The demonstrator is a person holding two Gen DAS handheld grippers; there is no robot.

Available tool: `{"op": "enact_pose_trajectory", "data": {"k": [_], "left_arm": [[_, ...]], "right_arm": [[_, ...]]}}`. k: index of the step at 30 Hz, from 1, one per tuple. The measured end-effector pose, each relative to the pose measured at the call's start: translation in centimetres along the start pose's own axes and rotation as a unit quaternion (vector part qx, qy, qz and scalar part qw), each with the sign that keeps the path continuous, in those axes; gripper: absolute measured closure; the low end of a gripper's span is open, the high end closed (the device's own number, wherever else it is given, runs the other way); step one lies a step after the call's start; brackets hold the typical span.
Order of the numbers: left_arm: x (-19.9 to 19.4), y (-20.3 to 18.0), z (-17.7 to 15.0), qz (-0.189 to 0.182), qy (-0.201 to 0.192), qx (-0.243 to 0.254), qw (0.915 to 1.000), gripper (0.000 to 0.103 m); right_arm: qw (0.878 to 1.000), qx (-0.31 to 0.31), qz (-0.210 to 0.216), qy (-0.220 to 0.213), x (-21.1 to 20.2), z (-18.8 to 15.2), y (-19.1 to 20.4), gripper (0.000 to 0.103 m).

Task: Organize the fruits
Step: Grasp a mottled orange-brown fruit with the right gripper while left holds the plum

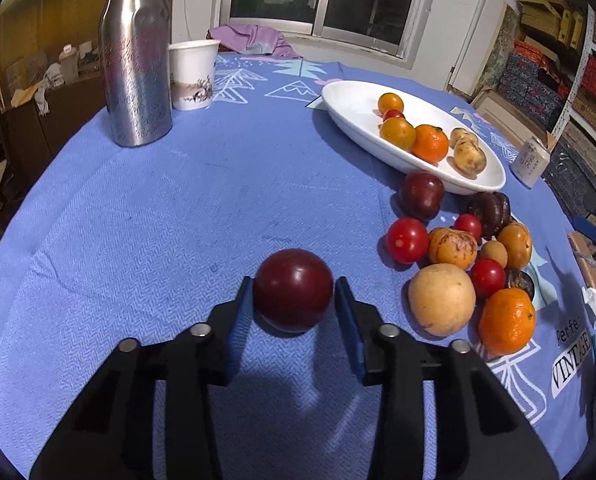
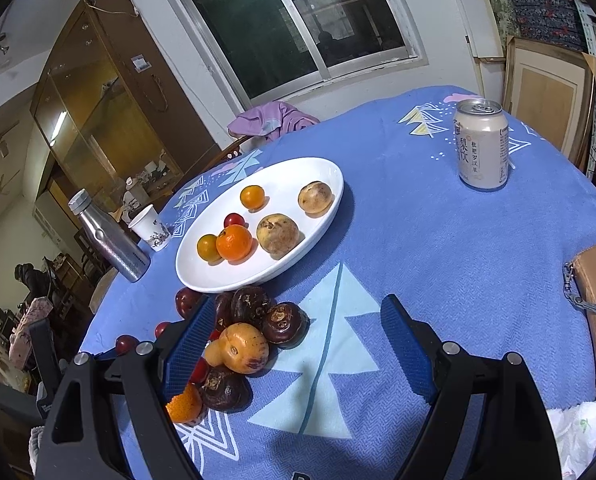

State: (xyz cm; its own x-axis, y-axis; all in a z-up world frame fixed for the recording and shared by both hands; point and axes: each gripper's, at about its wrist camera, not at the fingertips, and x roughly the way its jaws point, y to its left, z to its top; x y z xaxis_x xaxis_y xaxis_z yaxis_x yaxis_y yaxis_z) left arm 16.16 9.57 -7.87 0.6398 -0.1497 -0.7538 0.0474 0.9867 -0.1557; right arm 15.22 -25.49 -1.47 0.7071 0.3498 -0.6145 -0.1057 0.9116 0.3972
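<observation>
Steel bottle (image 1: 135, 56) just beside paper cup (image 1: 192, 74), drink can (image 2: 482, 145) apart, all upright on blue cloth (image 1: 157, 220).

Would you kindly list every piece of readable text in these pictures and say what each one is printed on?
"VINTAGE", white panel on the blue tablecloth.
"Perfe", cut off, just above it on the cloth.
"E", white panel at the cloth's left edge.
"梨饮", large characters on the drink can; its smaller characters are too small to read surely.
Steel bottle: small mark, unreadable.
Paper cup: picture only.
</observation>
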Motion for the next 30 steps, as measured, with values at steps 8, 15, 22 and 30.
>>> {"op": "enact_pose_trajectory", "data": {"k": [8, 15, 22, 30], "left_arm": [[-0.2, -0.1, 0.1, -0.012, -0.006, -0.005, 0.9999, 0.065], [0.0, -1.0, 0.0, -0.021, -0.002, 0.009, 0.9997, 0.065], [0.1, -1.2, 0.0, -0.02, 0.002, 0.012, 0.9997, 0.065], [0.2, -1.2, 0.0, -0.019, 0.003, 0.014, 0.9997, 0.065]], "right_arm": [[0.999, -0.006, 0.025, 0.036, 1.6, -0.5, 0.3, 0.018], [0.984, 0.036, 0.13, 0.112, 3.9, -1.9, 1.3, 0.019], [0.987, 0.013, 0.086, 0.133, 5.7, -2.9, 2.9, 0.019], [0.984, 0.046, 0.094, 0.148, 7.8, -3.1, 2.9, 0.031]]}}
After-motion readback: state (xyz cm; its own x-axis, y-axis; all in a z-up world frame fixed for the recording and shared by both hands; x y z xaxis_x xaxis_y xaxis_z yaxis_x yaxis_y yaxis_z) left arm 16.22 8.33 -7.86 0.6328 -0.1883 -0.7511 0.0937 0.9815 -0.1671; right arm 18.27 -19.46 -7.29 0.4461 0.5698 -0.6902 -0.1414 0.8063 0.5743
